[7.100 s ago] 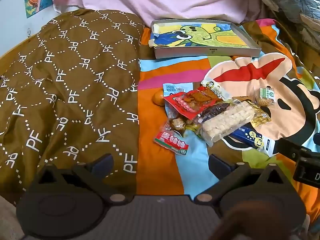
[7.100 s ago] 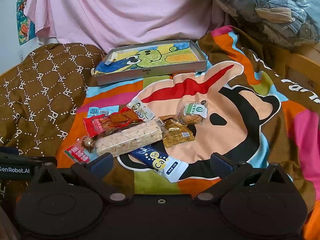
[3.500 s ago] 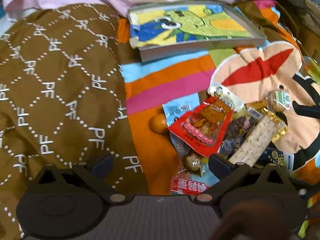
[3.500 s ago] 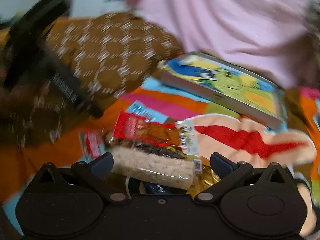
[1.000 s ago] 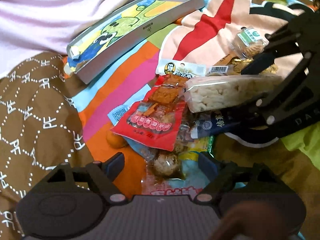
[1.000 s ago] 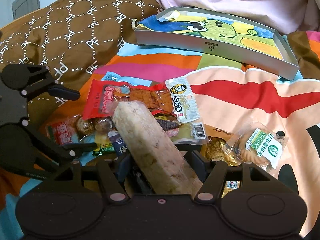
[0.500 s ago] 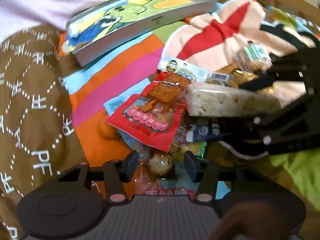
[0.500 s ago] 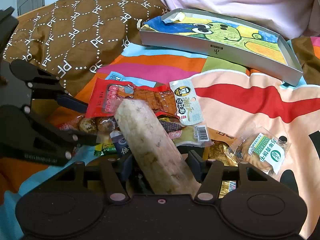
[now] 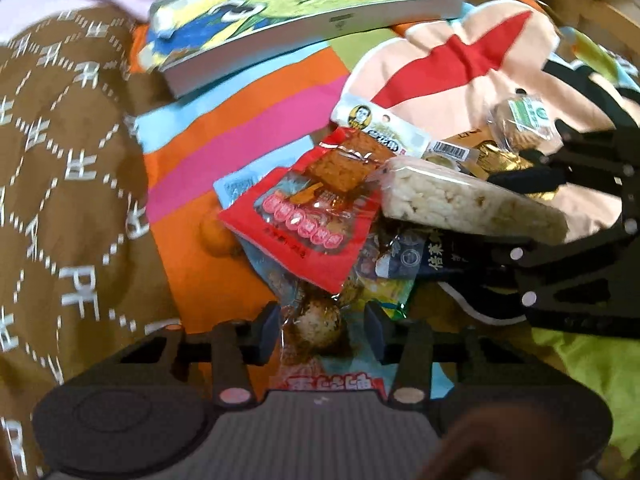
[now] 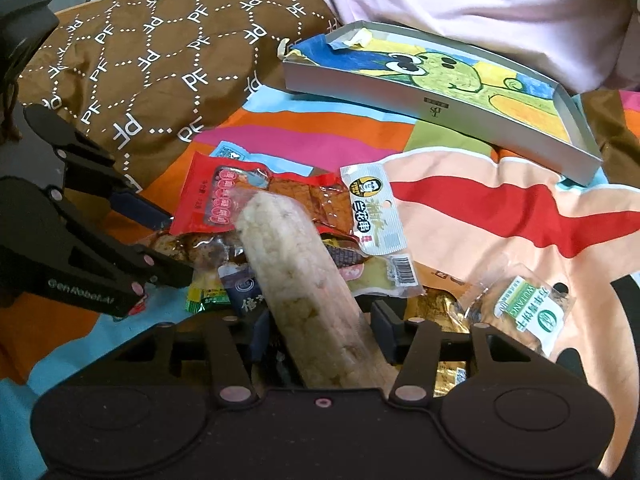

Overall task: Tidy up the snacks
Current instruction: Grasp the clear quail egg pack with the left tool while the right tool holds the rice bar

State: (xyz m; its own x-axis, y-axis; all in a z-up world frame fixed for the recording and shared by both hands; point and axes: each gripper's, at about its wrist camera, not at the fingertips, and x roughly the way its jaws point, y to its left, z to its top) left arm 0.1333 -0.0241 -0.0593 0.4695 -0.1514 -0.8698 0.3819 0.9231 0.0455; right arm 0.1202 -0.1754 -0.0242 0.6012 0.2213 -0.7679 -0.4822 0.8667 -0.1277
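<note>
Right gripper [image 10: 320, 330] is clamped on the near end of the rice-puff bar [image 10: 296, 280], a long clear-wrapped block; the far end is tilted up over the snack pile, so it reads as lifted clear for a carry, probably to the tray [image 10: 436, 110] (judgement). In the left wrist view the same bar [image 9: 460, 204] juts from the right gripper [image 9: 532, 220] above the other packs.

Left gripper [image 9: 322, 330] has its jaws narrowed around a clear pack holding a round brown ball snack [image 9: 318, 322]. Pads look to be touching the wrapper, but blur makes a firm grasp impossible to tell. The low, edge-on approach suits thin crinkly film.

Pile sits mid-bedspread [image 10: 500, 208], on the cartoon print, near side of the tray. The tray is at the far edge against the pink bedding, empty of snacks, lined with a green cartoon drawing (a small logo on its front wall is not readable).

Readable text:
- "WUTANG" on the green-and-white cookie pack [image 10: 524, 312], right of the bar
- "GenRobot.AI" on the left gripper body [image 10: 80, 292]
- "PF" repeated on the brown quilt [image 10: 160, 60]
- Chinese characters on the white pack with a face logo [image 10: 372, 208] and on the red pouch [image 10: 216, 200]

Risk: the bar is held at 1 end only and could sag or slip.
</note>
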